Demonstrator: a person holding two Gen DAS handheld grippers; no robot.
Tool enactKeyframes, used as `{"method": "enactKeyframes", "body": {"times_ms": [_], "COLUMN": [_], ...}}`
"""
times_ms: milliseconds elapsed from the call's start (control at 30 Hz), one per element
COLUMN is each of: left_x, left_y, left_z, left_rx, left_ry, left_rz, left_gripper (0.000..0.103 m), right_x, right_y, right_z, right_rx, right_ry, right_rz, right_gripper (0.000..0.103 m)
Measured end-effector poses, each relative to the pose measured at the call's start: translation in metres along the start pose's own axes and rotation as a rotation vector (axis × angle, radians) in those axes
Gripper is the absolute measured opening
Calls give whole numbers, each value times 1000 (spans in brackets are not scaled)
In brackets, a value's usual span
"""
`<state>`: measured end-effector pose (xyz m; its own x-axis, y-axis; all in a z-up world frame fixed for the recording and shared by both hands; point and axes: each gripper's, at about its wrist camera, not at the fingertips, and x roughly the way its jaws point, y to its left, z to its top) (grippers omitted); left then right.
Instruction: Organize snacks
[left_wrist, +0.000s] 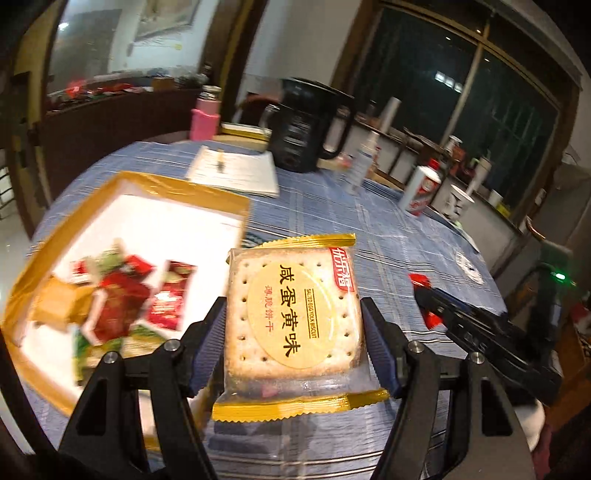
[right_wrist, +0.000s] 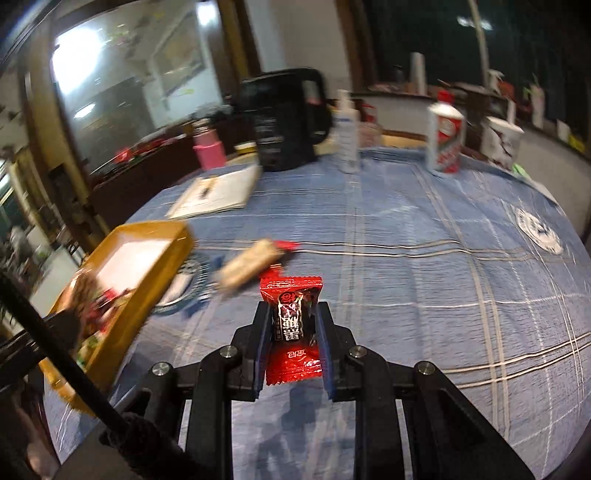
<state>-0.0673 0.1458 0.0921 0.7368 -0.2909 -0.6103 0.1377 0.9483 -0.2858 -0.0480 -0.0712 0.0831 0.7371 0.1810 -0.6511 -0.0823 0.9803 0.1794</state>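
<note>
Above the tablecloth (left_wrist: 388, 229), left gripper (left_wrist: 293, 325) clamps biscuit packet (left_wrist: 291, 314) lengthwise forward, right gripper (right_wrist: 291, 325) pinches red candy (right_wrist: 293, 328).

Black grippers (left_wrist: 293, 332) (right_wrist: 290, 332), blue ribbed pads (left_wrist: 380, 350), 4 silver screws each.

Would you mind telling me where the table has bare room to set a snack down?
The blue tablecloth is bare across its near and right side, between the gold box and the white and red bottle. The box's white floor is free at its far end; wrapped snacks crowd its near end. The far edge is crowded: black kettle, papers, spray bottle.
</note>
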Motion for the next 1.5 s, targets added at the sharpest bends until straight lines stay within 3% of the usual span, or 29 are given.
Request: {"method": "enactKeyframes", "body": {"times_ms": [367, 733, 1033, 1500], "left_x": [-38, -50, -54, -53], "left_y": [52, 76, 99, 98], "left_z": [-13, -25, -30, -32], "left_rx": [-40, -15, -57, -47], "left_ry": [-99, -137, -130, -121], "left_rz": [120, 205, 221, 222], "left_gripper": [71, 71, 71, 71], "right_x": [-25, -11, -1, 3], "right_y": [82, 155, 172, 172], "right_z": [-25, -48, -54, -59], "right_rx": [-119, -317, -366, -372], "right_ry": [-63, -61, -24, 0], "right_rz": [58, -133, -182, -203], "right_gripper": [23, 23, 23, 23]}}
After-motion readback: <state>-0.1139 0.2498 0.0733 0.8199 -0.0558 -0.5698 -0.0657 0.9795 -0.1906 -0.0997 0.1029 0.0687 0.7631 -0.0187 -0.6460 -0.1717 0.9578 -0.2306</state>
